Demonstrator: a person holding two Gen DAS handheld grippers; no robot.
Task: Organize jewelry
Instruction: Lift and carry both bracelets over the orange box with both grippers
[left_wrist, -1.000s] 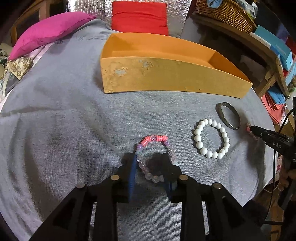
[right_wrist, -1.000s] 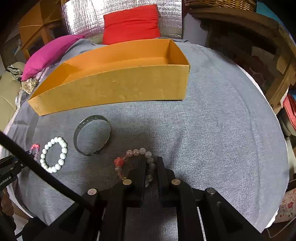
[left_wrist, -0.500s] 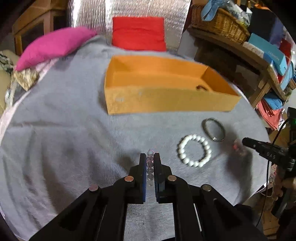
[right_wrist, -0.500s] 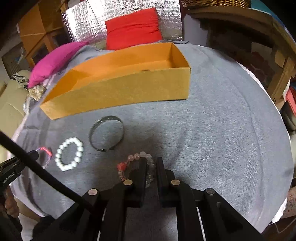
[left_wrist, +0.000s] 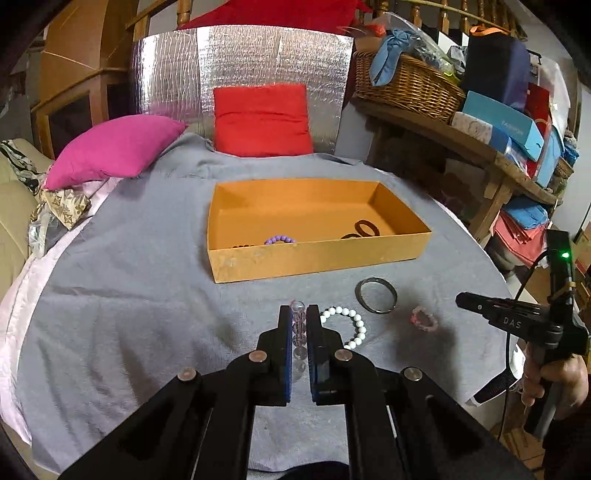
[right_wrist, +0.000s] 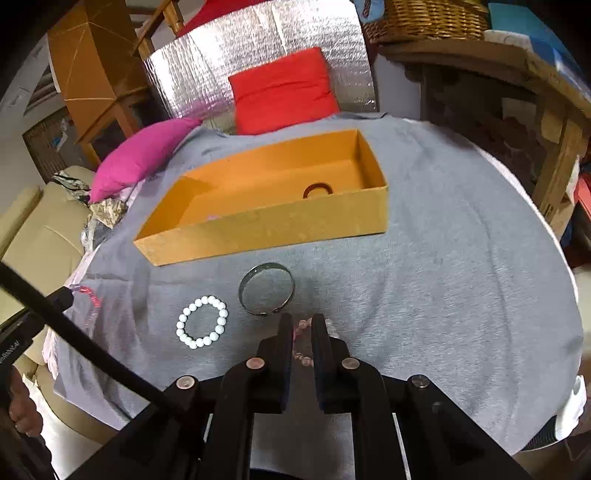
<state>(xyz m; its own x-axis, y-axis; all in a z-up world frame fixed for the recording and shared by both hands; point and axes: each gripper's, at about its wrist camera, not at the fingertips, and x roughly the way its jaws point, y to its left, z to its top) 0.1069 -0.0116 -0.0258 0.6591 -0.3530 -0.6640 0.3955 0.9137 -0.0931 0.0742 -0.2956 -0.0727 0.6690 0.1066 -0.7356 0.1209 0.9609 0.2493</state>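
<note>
Bracelets: each claw clenched on one, lifted over bench | left claw (left_wrist: 298, 325) clear-bead bracelet (left_wrist: 297, 334) | right claw (right_wrist: 299, 332) pink-bead bracelet (right_wrist: 302, 338) | orange box (left_wrist: 317, 260) far | risk: smooth beads slipping from pads

A magenta pillow (left_wrist: 114, 149) lies beside a red cushion (left_wrist: 262, 120) before silver foil sheeting (left_wrist: 240, 62)

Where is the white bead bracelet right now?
In the right wrist view the white bead bracelet lies on the grey cloth, left of the metal bangle, before the orange box.
</note>
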